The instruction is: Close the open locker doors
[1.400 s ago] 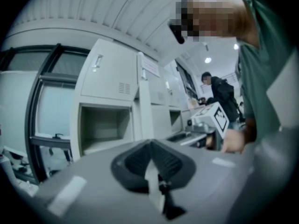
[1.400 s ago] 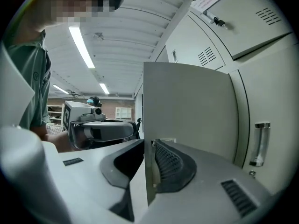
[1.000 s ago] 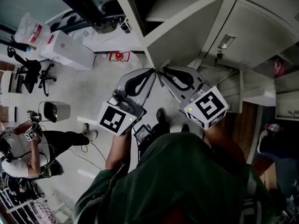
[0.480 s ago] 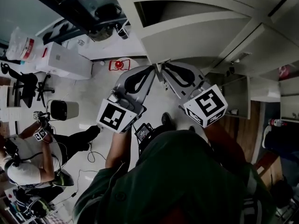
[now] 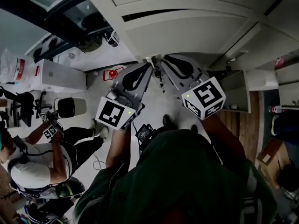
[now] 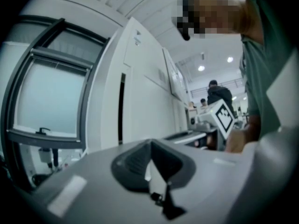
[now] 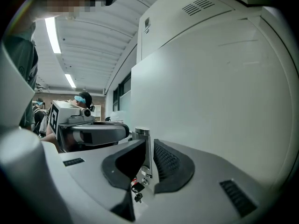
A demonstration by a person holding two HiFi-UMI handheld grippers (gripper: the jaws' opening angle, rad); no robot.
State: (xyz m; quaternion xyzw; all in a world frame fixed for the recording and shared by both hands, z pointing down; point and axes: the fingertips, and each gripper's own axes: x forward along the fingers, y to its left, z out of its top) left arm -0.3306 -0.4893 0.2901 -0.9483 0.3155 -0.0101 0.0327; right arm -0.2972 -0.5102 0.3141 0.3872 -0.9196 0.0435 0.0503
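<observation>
— At the free edge of the locker door, what holds what?

— The right gripper pinches the metal latch between its dark pads, and a small bunch of keys hangs just under it. The left gripper has its pads pressed together at the tips. A pale sliver shows below them, and what it is cannot be told. Both noses meet at that same edge.

— And the door itself?

— Nearly home. Only a thin dark gap runs along its far side, so the job looks close to done for this one.

— How should the person finish?

— Probably by pushing straight in at the latch, square to the door face, until the gap is gone. Pushing slowly would keep the panel from bouncing back. The keys may swing and should be kept clear of the frame.

— How are the arms set?

— Both forearms reach forward, side by side. The grippers angle toward each other into a point at the latch, with their marker cubes tilted outward.
</observation>
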